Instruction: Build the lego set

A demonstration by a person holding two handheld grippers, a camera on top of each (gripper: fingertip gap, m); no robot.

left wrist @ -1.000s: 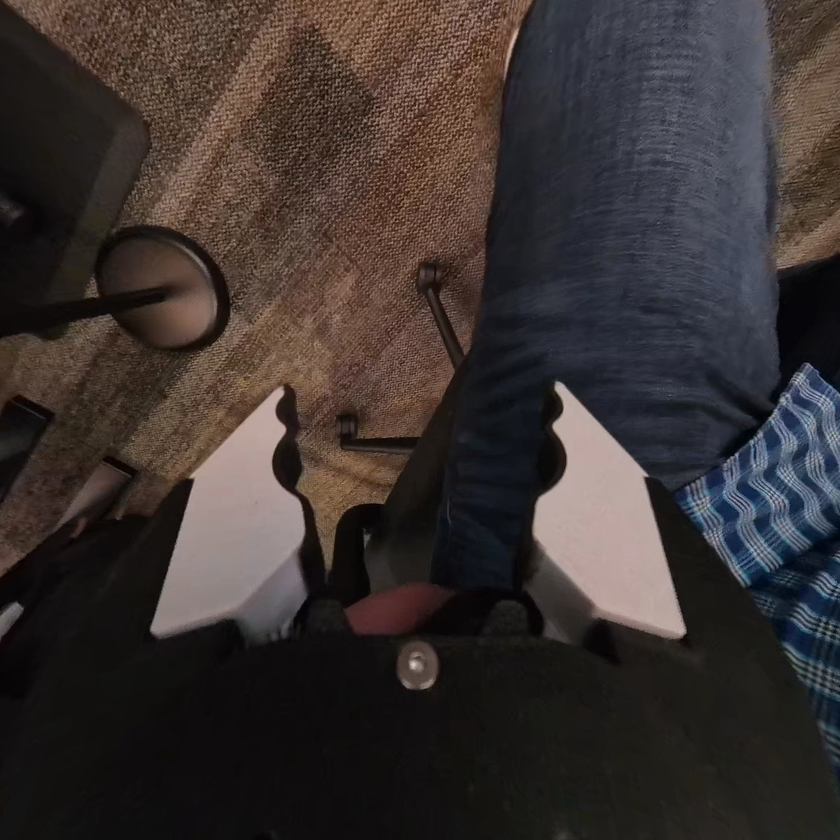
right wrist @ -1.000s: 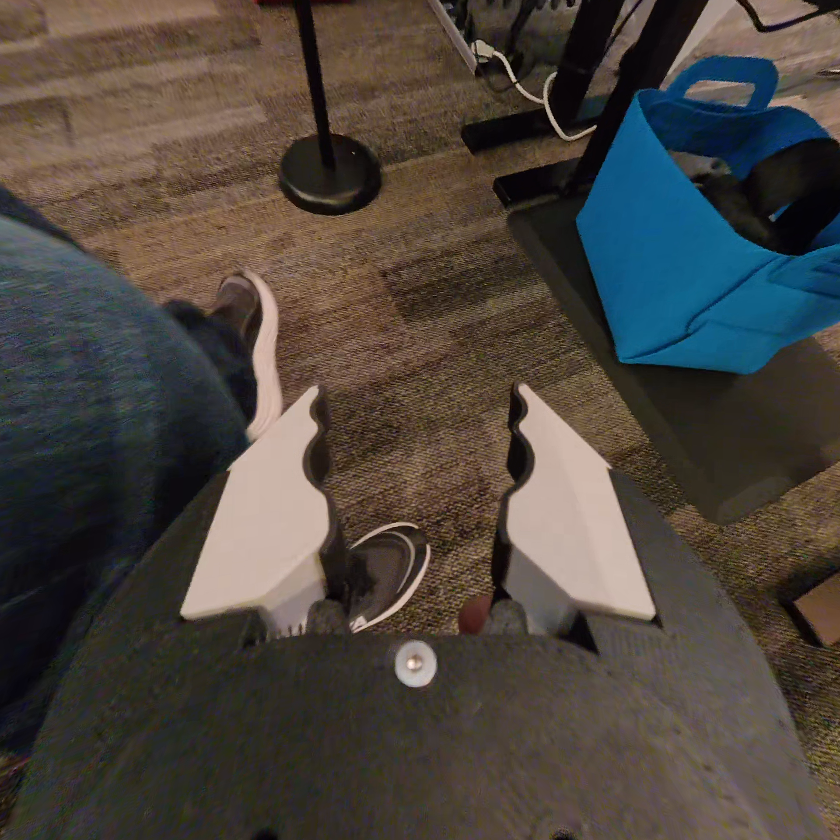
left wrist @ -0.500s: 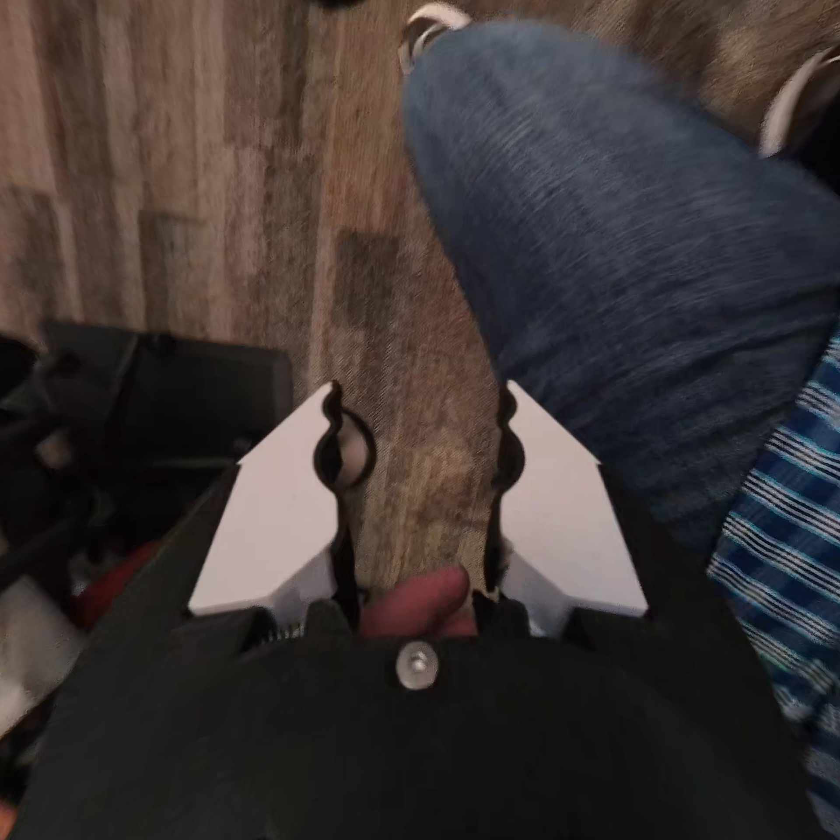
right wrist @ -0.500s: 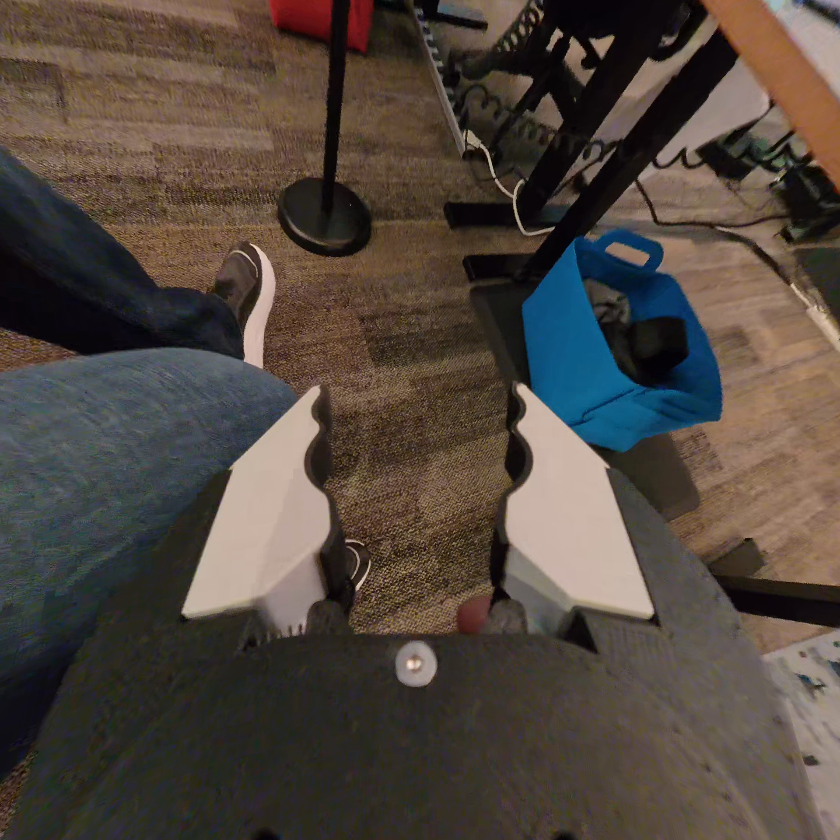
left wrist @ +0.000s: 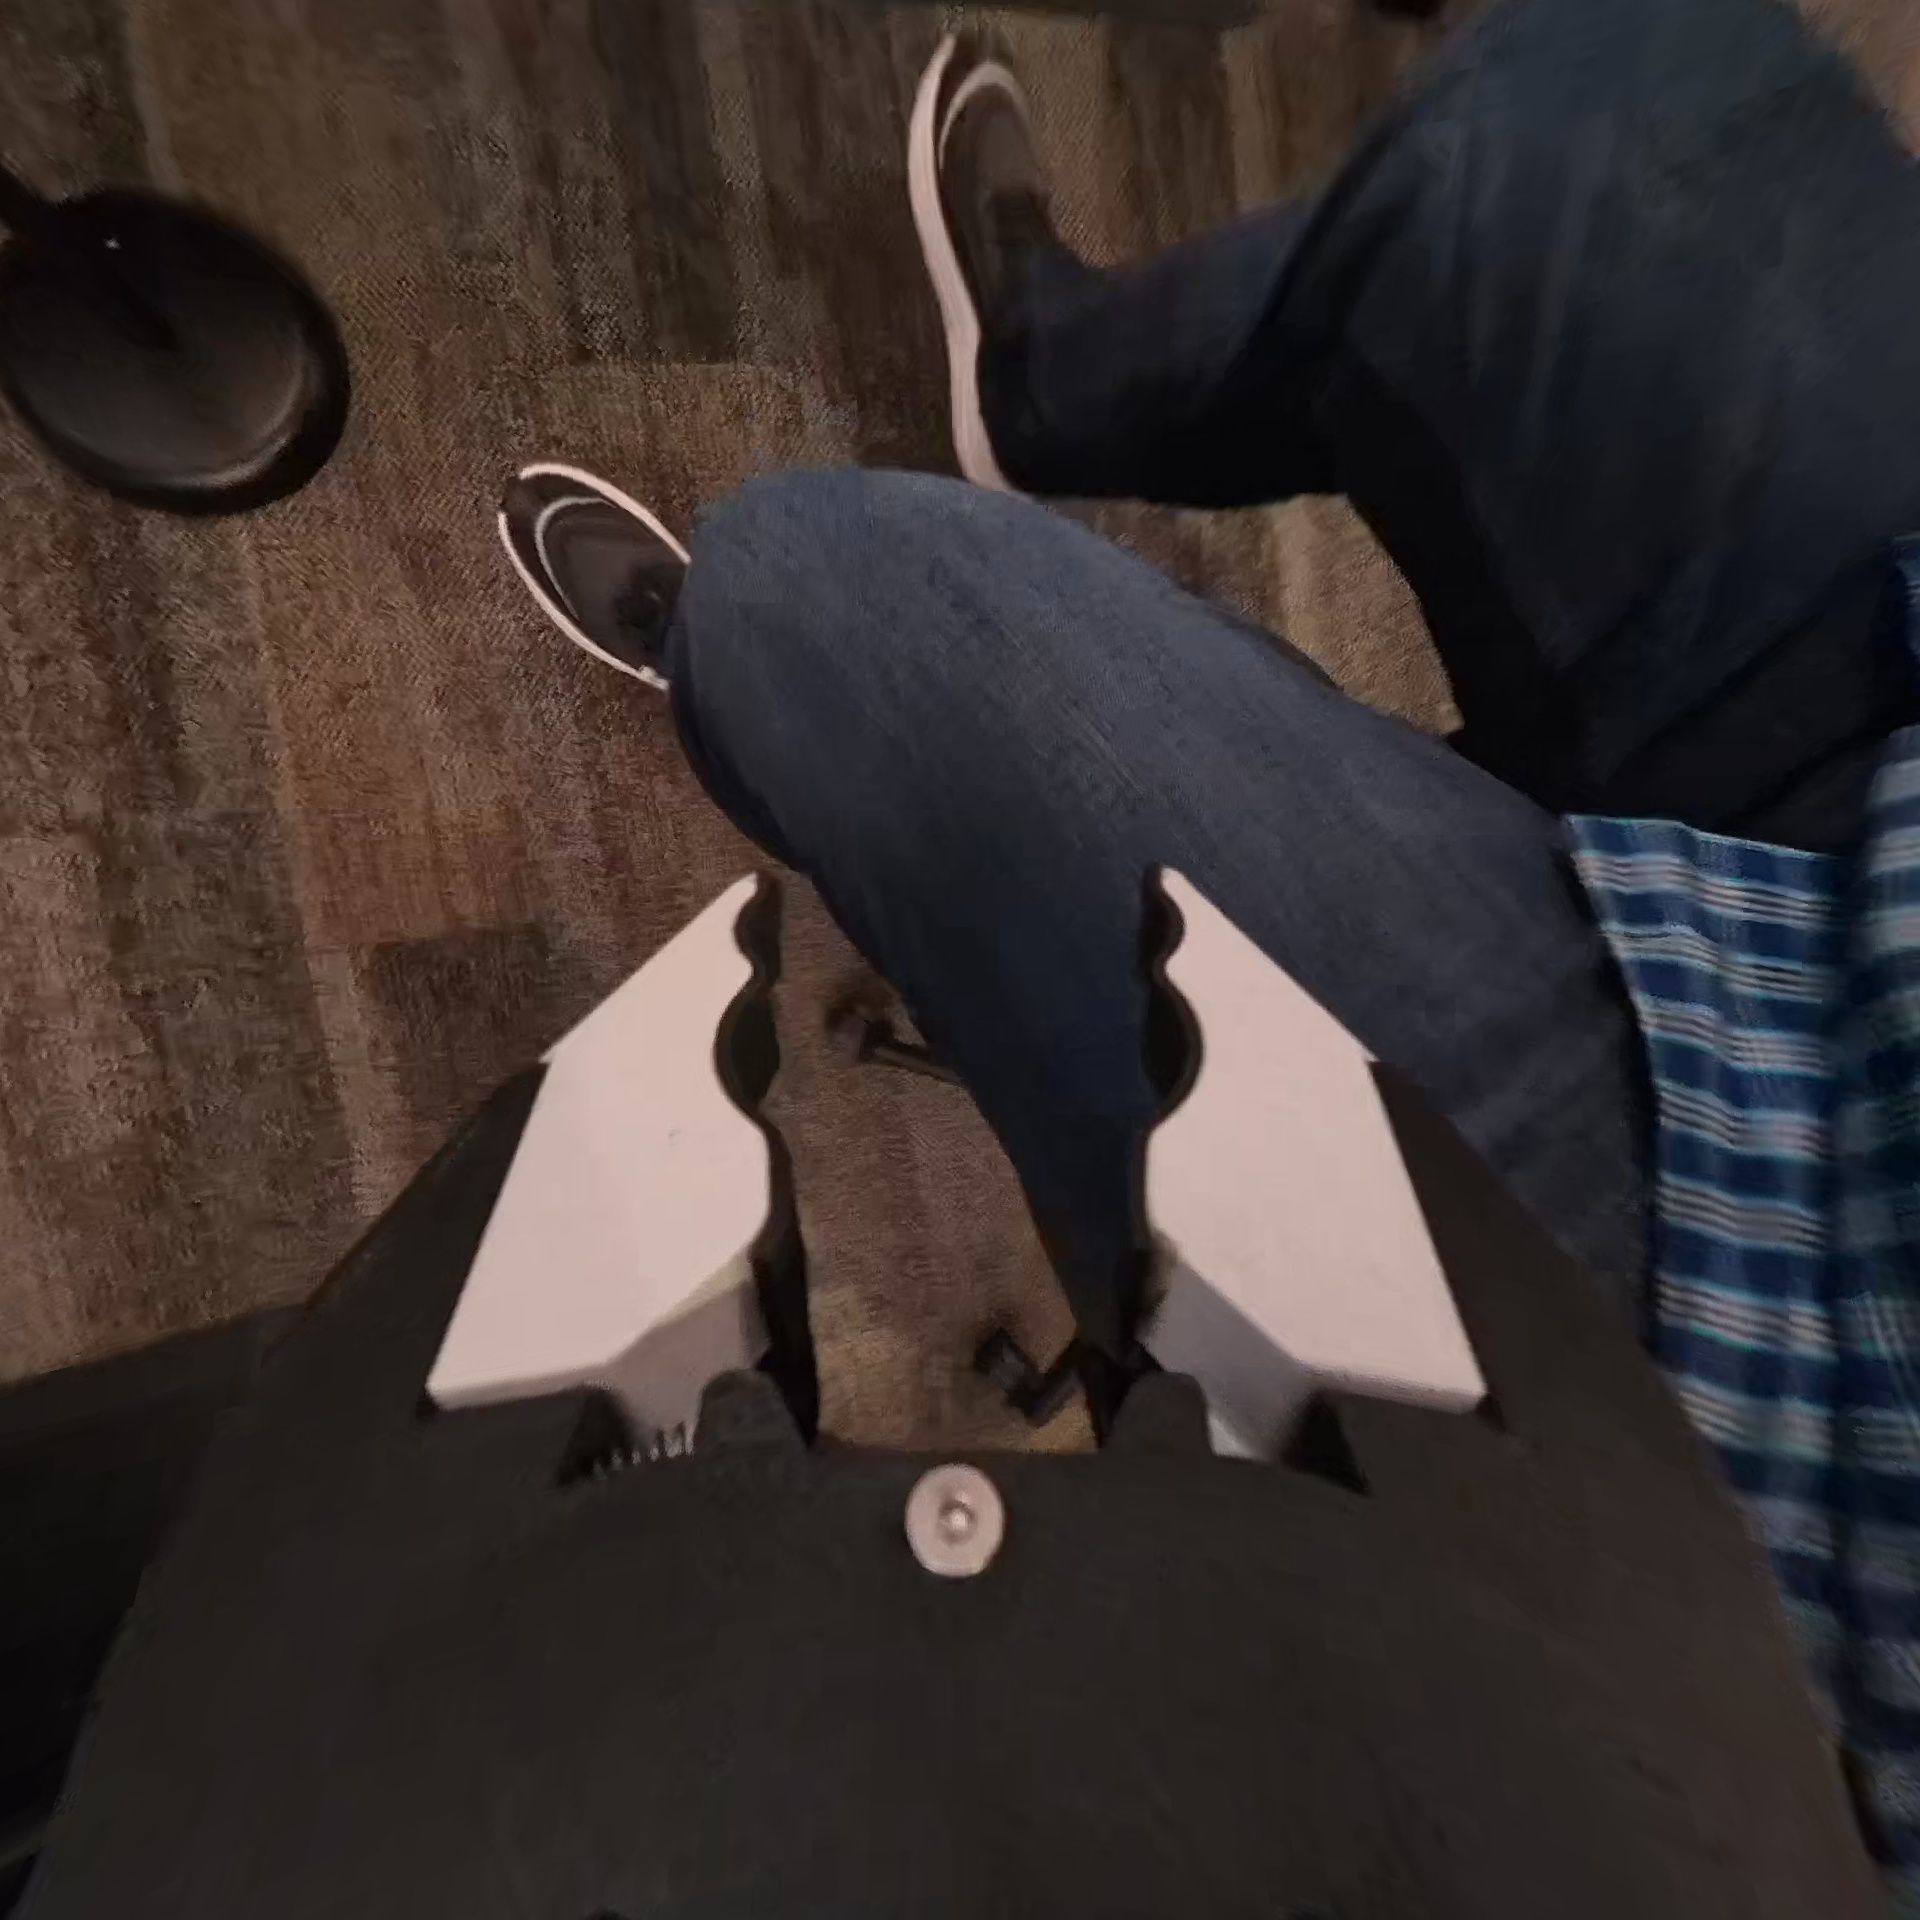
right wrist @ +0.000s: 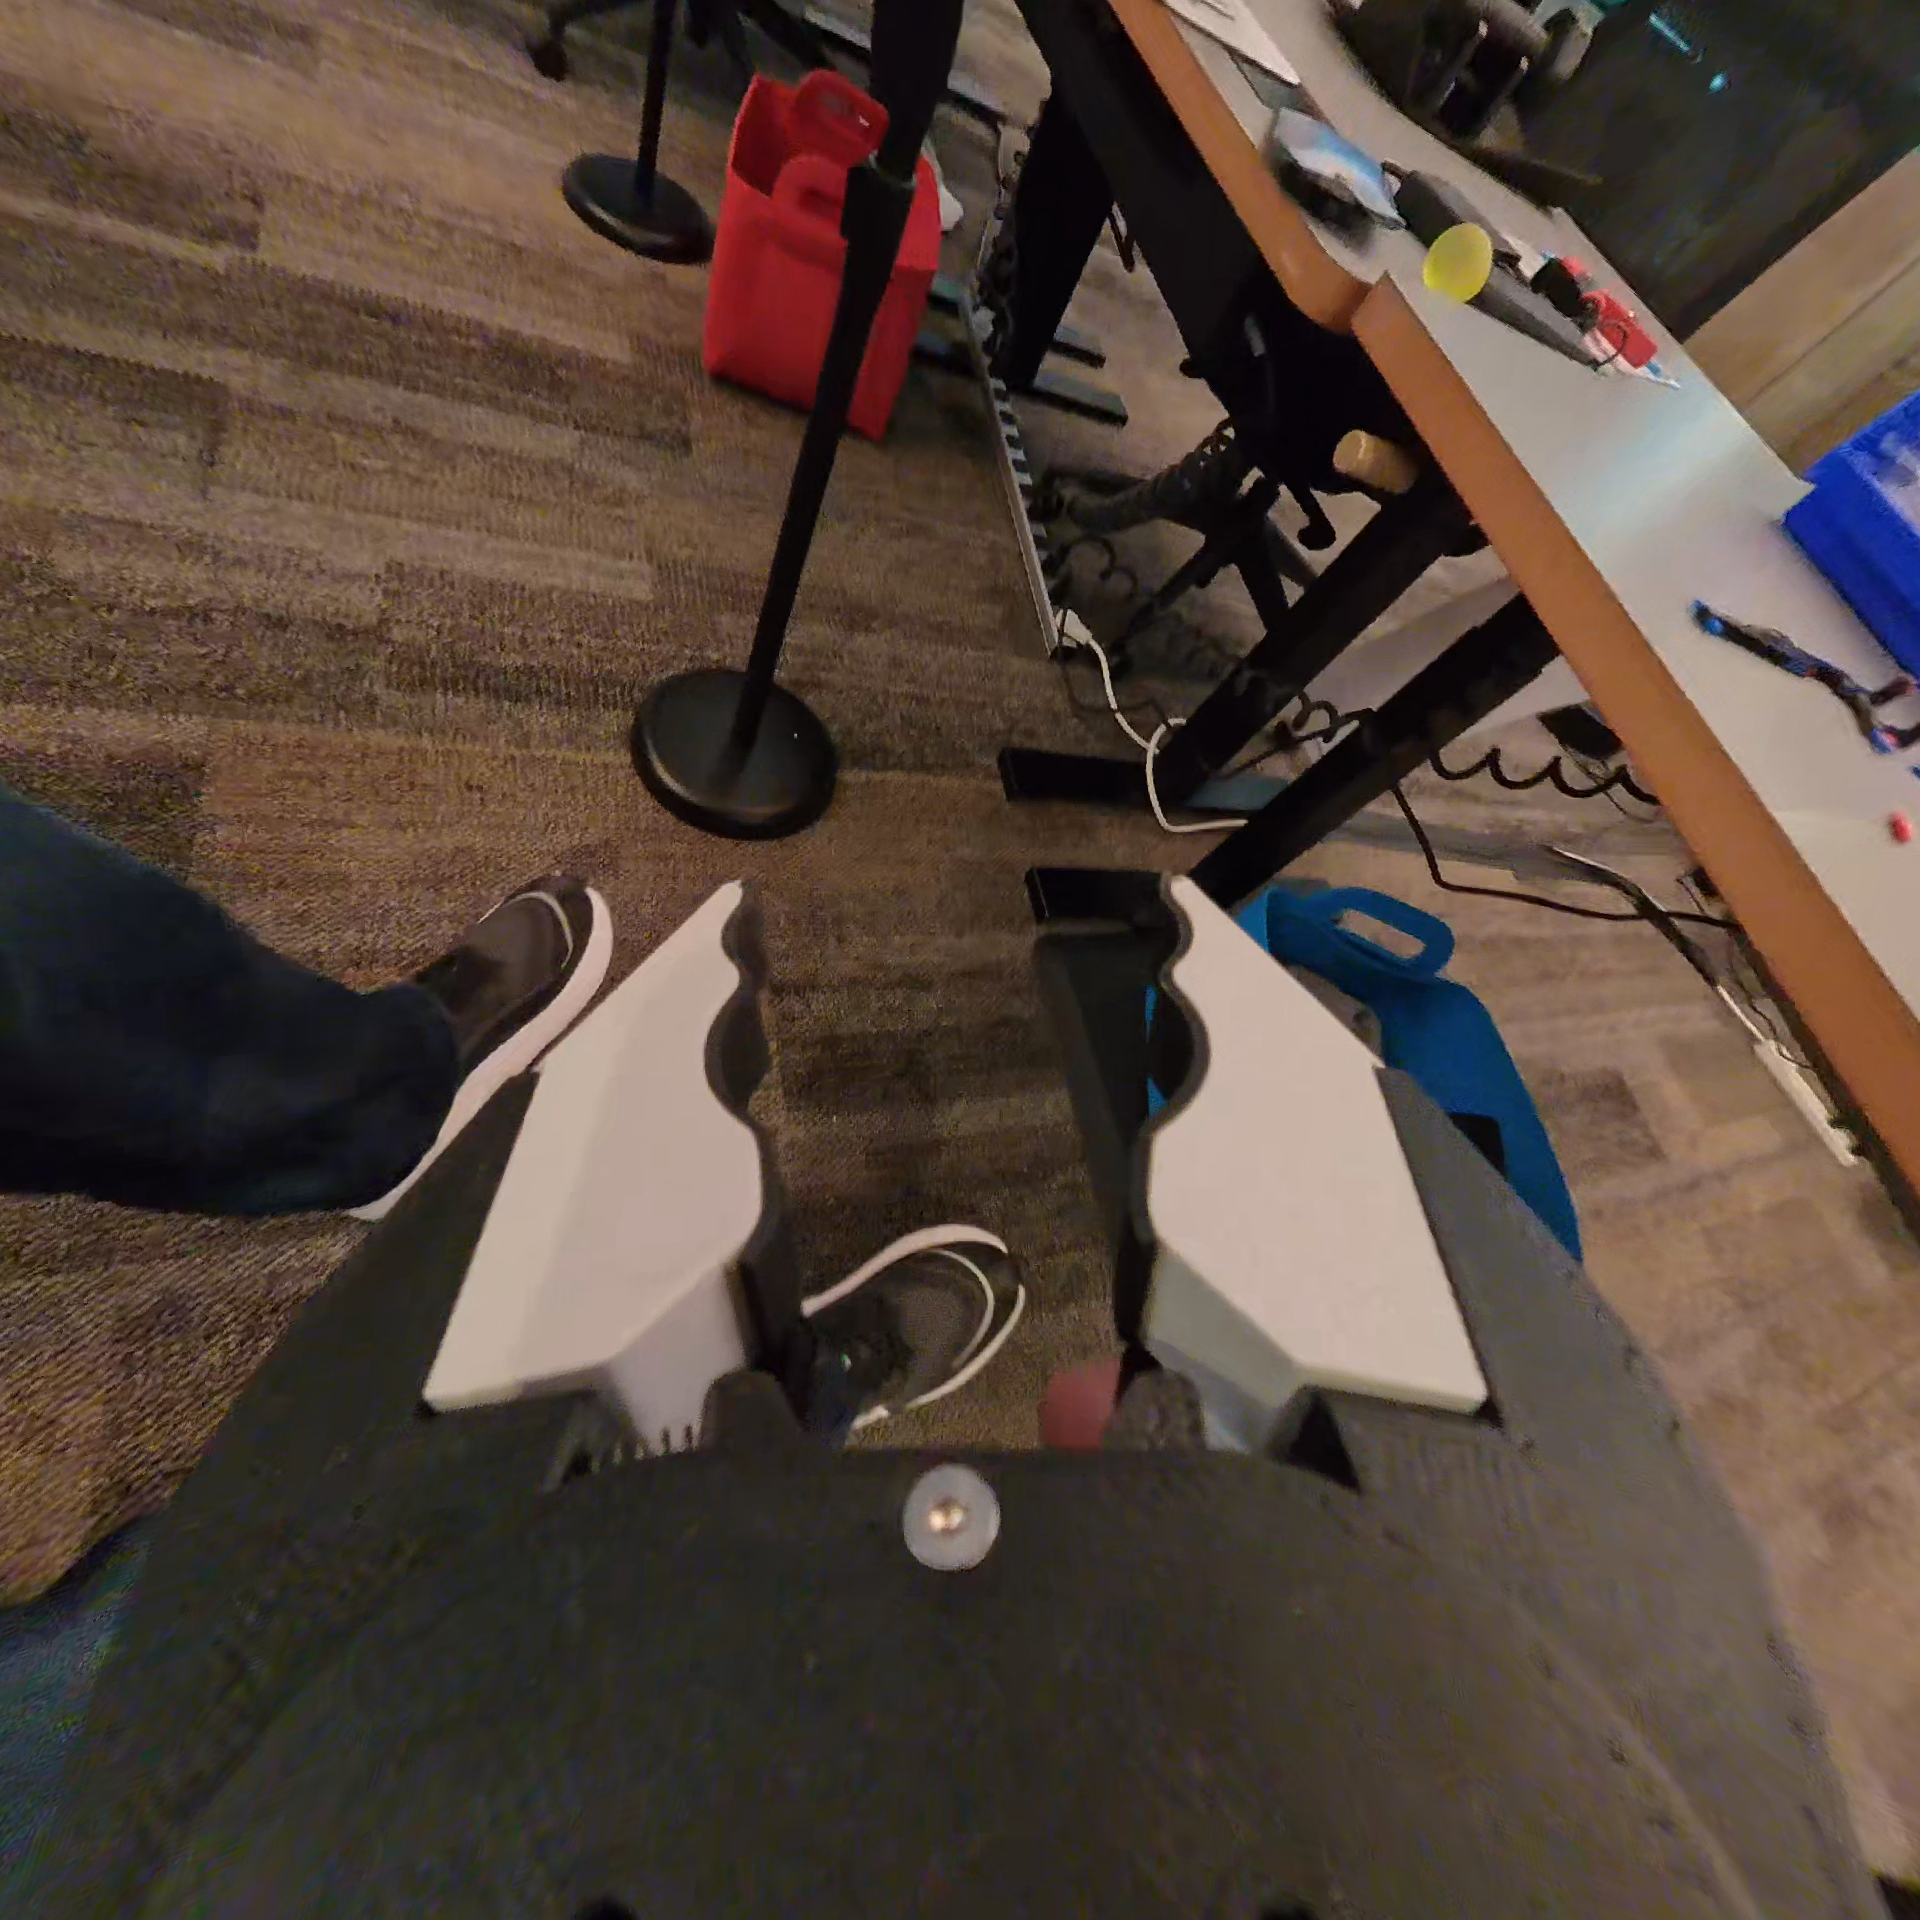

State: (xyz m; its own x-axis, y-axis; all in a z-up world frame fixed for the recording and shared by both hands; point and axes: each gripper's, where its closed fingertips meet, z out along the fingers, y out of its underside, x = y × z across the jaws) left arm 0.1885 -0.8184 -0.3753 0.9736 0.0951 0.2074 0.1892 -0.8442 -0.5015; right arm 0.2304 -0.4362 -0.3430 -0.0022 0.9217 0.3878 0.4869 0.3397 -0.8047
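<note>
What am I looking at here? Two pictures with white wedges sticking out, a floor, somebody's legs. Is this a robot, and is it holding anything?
No robot arm here: a person holds a hand-operated two-finger gripper in each hand, with a camera on each looking along its fingers. The white wedges are those fingers. One picture comes from the left gripper, the other from the right gripper. Both are open and hold nothing.

Both point down at the carpet. The left view shows the person's knee in jeans and one shoe. The right view shows a black stand base, a red bag, a blue bag, and the edge of a table with small coloured pieces on it, too small to identify.
</note>
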